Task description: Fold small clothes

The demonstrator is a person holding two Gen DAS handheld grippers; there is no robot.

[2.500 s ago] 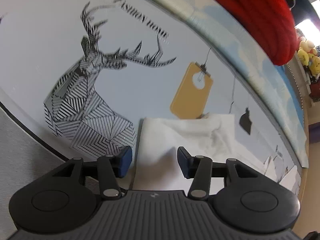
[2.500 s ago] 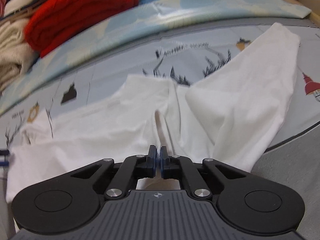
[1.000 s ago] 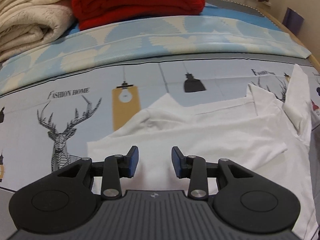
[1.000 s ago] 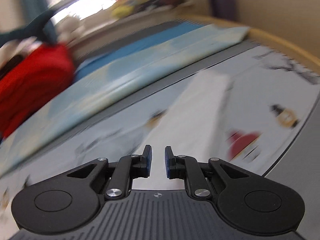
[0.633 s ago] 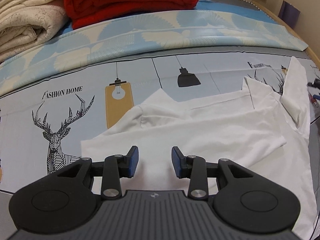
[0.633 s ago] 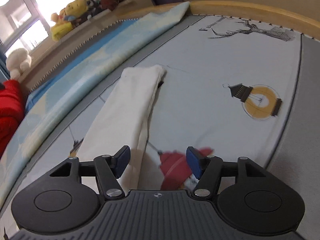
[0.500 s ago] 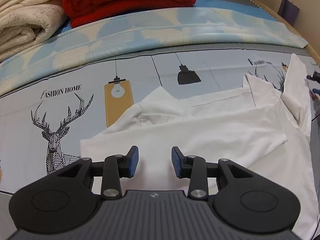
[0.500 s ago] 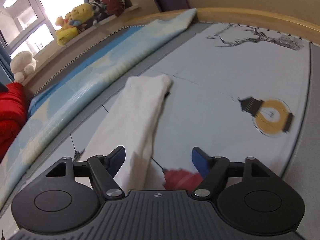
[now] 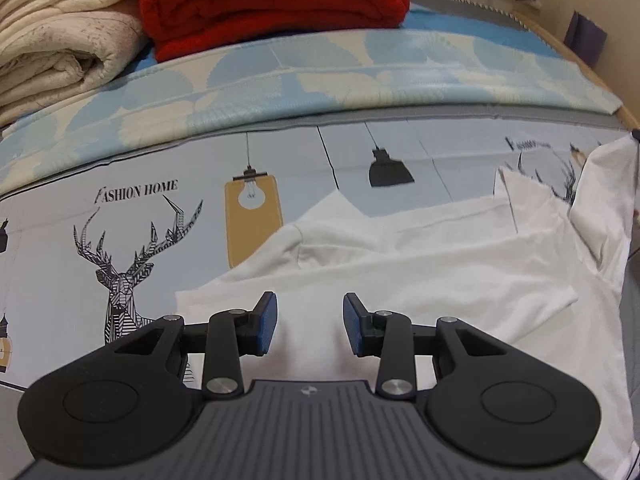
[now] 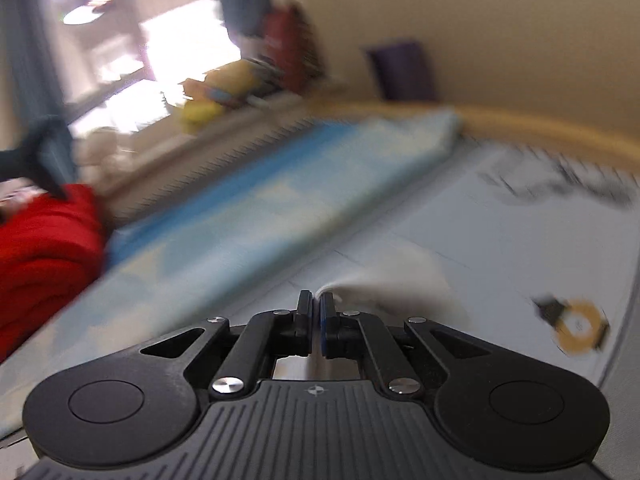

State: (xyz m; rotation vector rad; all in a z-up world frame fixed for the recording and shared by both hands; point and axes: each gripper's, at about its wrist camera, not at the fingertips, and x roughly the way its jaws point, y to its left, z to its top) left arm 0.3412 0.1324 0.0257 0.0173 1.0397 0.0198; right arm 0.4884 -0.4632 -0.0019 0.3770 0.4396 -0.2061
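We see the white garment [image 9: 400, 276] spread on the printed bed sheet [image 9: 120, 240] in the left wrist view, partly folded over itself, with one long part running off to the right edge. That view is sharp. The right wrist view is smeared by motion and gives only a pale blur of the garment [image 10: 392, 284] rising to the fingertips.

The left hand-held gripper [image 9: 310, 320] hovers over the near edge of the garment with its jaws spread and nothing between them. The right hand-held gripper [image 10: 316, 312] has its jaws pressed together, and white cloth seems to be pinched at their tip, though the blur keeps us from being sure how much is caught.

Only the left view shows the deer print [image 9: 132, 264], the yellow lamp print [image 9: 252, 216] and the cream blanket [image 9: 60, 32] beside the red blanket [image 9: 272, 4] at the back of the bed. Only the right view shows the window [image 10: 132, 40], the yellow toys [image 10: 216, 96] on the sill and the purple thing [image 10: 404, 72] against the wall; the red blanket [image 10: 44, 252] appears there too.

Against half a second ago, the left view is nearly unchanged. The right jaws, then wide open beside the long white part, have just been closing, and the camera looks higher across the bed.
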